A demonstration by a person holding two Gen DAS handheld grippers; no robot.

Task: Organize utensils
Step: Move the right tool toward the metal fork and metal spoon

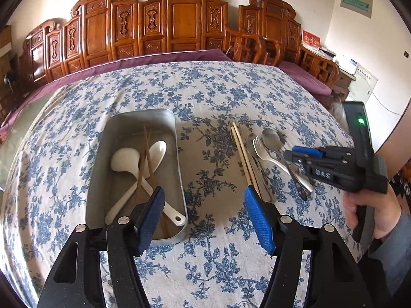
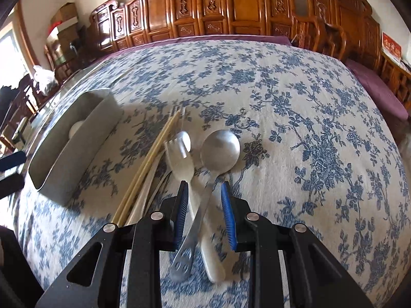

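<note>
The right gripper (image 2: 204,215), jaws part open, straddles the crossed handles of a white plastic fork (image 2: 183,164) and round steel spoon (image 2: 220,151); contact seems not yet made. Next: close, lift. Left gripper (image 1: 204,217) gapes empty near the grey metal tray (image 1: 169,128).

The only lettering that can be read stands on the right gripper (image 1: 291,154), seen in the left wrist view: pale raised characters on the side of its black body, which look like "DAS", though the middle character is not sharp. A red card (image 1: 310,39) against the carved wooden furniture near the right edge of that view carries gold characters too small to make out, and the white sheets (image 1: 366,83) and the grey wall plate (image 1: 355,3) on the wall beside it bear print that is likewise illegible.
</note>
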